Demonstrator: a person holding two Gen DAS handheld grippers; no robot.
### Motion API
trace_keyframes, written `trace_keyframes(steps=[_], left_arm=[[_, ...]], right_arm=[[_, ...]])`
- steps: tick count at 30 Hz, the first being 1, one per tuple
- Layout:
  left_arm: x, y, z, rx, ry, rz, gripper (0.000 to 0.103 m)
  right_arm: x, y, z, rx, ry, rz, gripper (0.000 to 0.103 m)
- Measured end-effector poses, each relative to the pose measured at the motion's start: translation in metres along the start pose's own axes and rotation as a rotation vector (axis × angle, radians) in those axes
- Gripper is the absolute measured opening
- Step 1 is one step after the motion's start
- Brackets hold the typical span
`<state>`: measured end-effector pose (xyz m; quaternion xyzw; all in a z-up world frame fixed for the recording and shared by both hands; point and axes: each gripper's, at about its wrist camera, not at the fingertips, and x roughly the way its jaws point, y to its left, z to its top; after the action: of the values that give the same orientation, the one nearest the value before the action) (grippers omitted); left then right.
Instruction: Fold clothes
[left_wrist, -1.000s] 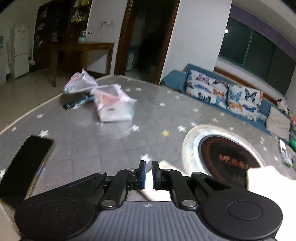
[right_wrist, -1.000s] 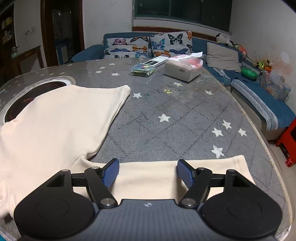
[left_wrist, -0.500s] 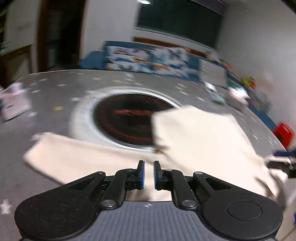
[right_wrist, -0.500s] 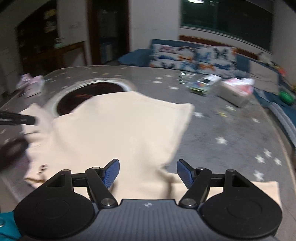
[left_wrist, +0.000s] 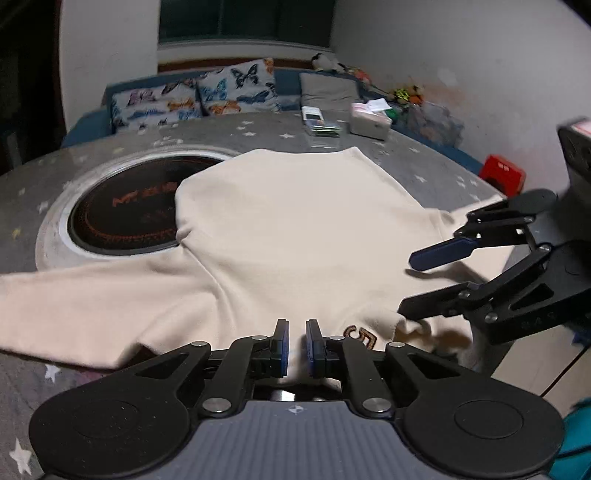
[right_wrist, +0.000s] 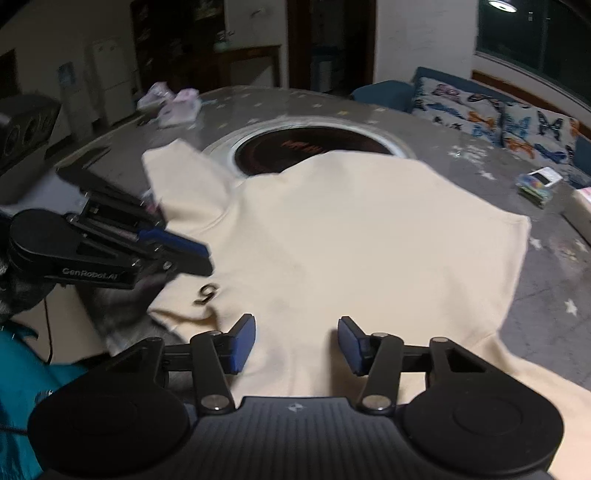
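The left gripper (left_wrist: 296, 341) has its blue pads nearly together, a narrow gap left between them. It sits low at the near edge of a cream sweatshirt (left_wrist: 280, 236), right by the brown lettering (left_wrist: 360, 334) on the cloth, but whether fabric is pinched in that gap cannot be told. In the right wrist view the same gripper (right_wrist: 199, 258) comes in from the left, blurred, with its tips over the sweatshirt (right_wrist: 351, 236) beside a dark printed figure (right_wrist: 207, 293).

The right gripper (right_wrist: 295, 345) stands wide open, its two blue pads well apart, with cloth lying between and beneath them and nothing clamped. Seen from the left wrist it (left_wrist: 413, 288) reaches in from the right, one finger above the other, the lower one touching a bunched fold of fabric.

The sweatshirt is spread over the grey, star-patterned tabletop (left_wrist: 37, 177), one sleeve stretched far to the left, its body partly covering the round dark inset burner (left_wrist: 122, 214) in the middle.

At the far right of the tabletop lie a white box (left_wrist: 370, 123) and a small flat packet (left_wrist: 325, 130). Beyond is a blue sofa with butterfly cushions (left_wrist: 199, 94).
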<state>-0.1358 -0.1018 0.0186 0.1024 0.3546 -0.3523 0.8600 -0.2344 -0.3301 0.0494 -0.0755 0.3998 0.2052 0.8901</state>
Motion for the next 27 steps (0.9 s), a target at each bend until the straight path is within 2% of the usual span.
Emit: trace_keyframes(steps=[4,7,12,15,20,21,27], left_arm=[[-0.003,0.000,0.005,0.016,0.008,-0.017,0.011],[-0.006,0.011,0.020,-0.014,-0.021,-0.009,0.011],[0.003,0.036,0.060,-0.080,-0.080,0.087,0.027],[0.017,0.049,0.082,-0.092,-0.107,0.141,0.040],[0.054,0.064,0.115,-0.087,-0.110,0.176,0.043],[0.062,0.066,0.119,-0.077,-0.107,0.179,0.046],[0.110,0.077,0.137,-0.030,-0.061,0.202,0.049]], right_arm=[[-0.003,0.009,0.000,-0.052,0.012,0.022,0.050],[-0.007,0.005,0.007,-0.055,-0.004,0.025,0.049],[-0.011,-0.020,0.023,-0.018,-0.036,-0.029,0.050],[-0.009,-0.042,0.032,0.014,-0.048,-0.080,0.050],[-0.002,-0.078,0.042,0.075,-0.064,-0.133,0.050],[0.000,-0.085,0.043,0.087,-0.068,-0.144,0.050],[0.016,-0.115,0.048,0.143,-0.064,-0.166,0.050]])
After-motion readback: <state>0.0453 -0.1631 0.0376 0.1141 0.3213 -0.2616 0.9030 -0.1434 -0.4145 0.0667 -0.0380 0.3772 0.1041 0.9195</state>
